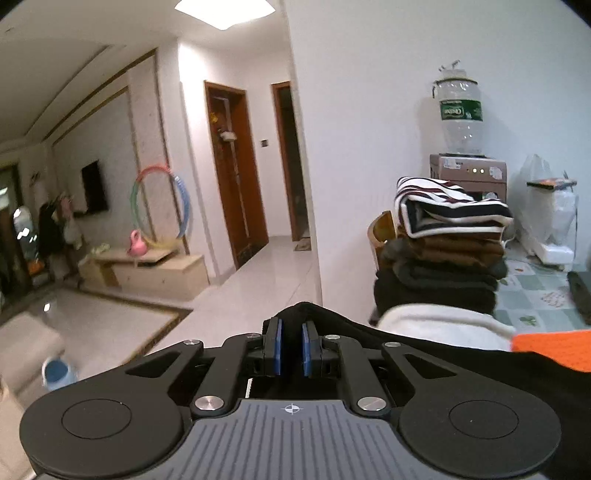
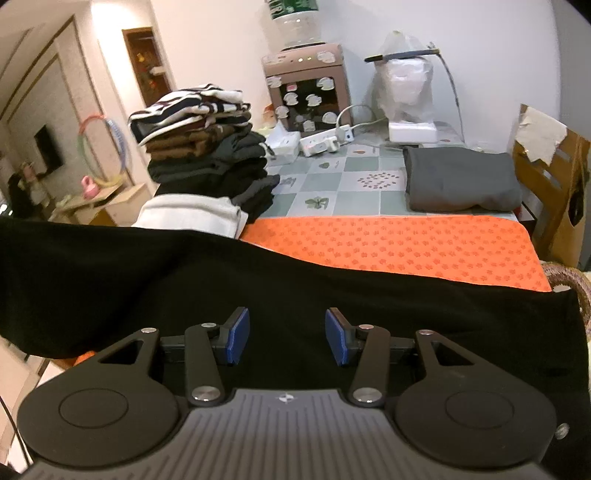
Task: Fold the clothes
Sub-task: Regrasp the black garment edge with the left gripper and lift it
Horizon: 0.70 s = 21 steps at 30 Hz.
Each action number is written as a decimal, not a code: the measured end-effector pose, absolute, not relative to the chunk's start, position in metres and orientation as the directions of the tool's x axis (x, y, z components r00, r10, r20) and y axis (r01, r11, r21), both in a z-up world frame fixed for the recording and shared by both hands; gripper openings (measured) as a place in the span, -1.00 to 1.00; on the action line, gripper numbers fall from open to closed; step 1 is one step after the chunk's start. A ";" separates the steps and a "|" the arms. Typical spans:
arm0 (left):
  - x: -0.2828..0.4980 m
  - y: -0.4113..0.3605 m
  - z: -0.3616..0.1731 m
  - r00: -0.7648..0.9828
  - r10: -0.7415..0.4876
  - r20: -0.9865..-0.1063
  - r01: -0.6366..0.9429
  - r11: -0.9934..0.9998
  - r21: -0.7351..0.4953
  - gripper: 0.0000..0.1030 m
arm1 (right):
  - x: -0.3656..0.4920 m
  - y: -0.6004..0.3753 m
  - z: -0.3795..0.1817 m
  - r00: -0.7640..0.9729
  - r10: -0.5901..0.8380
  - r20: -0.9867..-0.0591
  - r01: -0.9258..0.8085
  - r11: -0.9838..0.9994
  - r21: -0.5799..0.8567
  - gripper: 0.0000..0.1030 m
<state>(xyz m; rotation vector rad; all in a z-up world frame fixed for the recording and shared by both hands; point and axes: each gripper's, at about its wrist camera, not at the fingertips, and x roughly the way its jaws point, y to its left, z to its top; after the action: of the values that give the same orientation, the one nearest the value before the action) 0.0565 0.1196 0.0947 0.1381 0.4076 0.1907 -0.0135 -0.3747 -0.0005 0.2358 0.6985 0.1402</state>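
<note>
Little here can be read from where I hold my grippers. The green label (image 1: 461,109) on the upturned water bottle (image 1: 460,118) atop the dispenser (image 1: 467,173) carries white lettering, but it is too blurred for me to make out a word. The stickers (image 2: 314,99) on the dispenser's front are shapes only, with no text I can read.

Black garment (image 2: 280,280) cut off at 9 and 3 o'clock, hiding the orange mat's (image 2: 388,243) near edge. Water bottle (image 2: 291,22) cropped at 12 o'clock. Hallway (image 1: 255,266) blurred; bottle label (image 1: 461,110) unreadable. Folded stack's (image 1: 443,251) base hidden.
</note>
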 end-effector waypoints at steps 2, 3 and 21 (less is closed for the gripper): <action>0.084 0.132 0.100 0.906 0.185 -0.381 -0.117 0.974 0.196 -0.75 | -0.012 -0.361 0.000 0.768 0.179 -0.615 -0.013 0.964 0.265 0.00; 0.098 0.136 0.102 0.909 0.170 -0.380 -0.095 0.973 0.209 -0.75 | -0.011 -0.353 0.001 0.772 0.166 -0.614 0.007 0.963 0.269 0.00; 0.248 0.177 0.022 0.816 0.031 -0.578 0.097 0.977 0.189 0.03 | -0.049 -0.257 -0.014 0.751 -0.041 -0.659 0.262 0.935 0.240 0.04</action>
<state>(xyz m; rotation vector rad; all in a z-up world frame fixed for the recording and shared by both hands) 0.2483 0.1772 0.0217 0.2147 0.6172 -0.0355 -0.0486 -0.2575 -0.0142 0.3306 0.7044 -0.1688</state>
